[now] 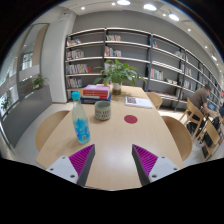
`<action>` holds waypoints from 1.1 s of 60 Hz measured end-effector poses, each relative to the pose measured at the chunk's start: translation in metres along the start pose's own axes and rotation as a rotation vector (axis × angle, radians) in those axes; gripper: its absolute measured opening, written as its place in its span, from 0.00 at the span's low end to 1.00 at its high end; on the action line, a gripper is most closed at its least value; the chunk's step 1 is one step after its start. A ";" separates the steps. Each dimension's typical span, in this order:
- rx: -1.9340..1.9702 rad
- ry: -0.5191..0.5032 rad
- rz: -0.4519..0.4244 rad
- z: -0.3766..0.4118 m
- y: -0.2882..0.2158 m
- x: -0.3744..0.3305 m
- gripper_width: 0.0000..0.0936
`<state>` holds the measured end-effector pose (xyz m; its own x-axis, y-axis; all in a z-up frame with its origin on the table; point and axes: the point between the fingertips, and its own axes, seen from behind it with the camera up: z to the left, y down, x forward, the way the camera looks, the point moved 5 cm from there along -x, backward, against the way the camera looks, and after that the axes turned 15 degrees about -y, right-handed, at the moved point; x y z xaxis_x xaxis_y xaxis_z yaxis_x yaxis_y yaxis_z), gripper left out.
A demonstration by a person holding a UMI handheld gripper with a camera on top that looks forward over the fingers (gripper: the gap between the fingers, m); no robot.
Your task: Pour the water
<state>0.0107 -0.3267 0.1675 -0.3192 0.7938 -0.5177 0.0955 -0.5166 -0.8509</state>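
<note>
A water bottle (81, 120), clear blue with a lighter cap, stands upright on the left part of a long pale wooden bench (110, 150). Its long axis runs straight up from the bench top. It sits ahead of the tongs (113, 160) and off to their left, beyond the left finger, well apart from both pads.

Moving right, a grey cup (103, 110) stands a little farther back than the bottle, just beside it. Behind the cup lies a stack of red and pink books (96, 93), and behind those a leafy potted plant (119, 72). Further right, a small dark red disc (131, 119), perhaps a coaster, lies flat on the bench, with white papers (139, 101) beyond it. Bookshelves (110, 55) line the far wall, and a person (203, 100) sits at the far right.

The tongs hang low over the near end of the bench, fingers spread wide, magenta pads (82, 157) facing each other across an empty gap. They hold nothing.

To take the bottle, the tongs would likely need to swing left and travel forward, meeting it side-on.
</note>
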 end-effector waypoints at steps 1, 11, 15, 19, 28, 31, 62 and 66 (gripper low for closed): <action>-0.009 -0.005 -0.008 0.004 0.001 0.006 0.81; -0.013 -0.088 -0.054 0.054 0.010 0.065 0.82; -0.012 -0.117 -0.070 0.067 0.005 0.090 0.81; -0.017 -0.138 -0.085 0.080 -0.001 0.117 0.81; -0.014 -0.142 -0.141 0.092 -0.026 0.166 0.81; -0.012 -0.139 -0.153 0.091 -0.035 0.178 0.81; -0.062 -0.110 -0.298 0.081 -0.054 0.233 0.45; -0.049 -0.112 -0.287 0.082 -0.055 0.236 0.41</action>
<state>-0.1470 -0.1369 0.0994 -0.4412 0.8633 -0.2452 0.0311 -0.2584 -0.9655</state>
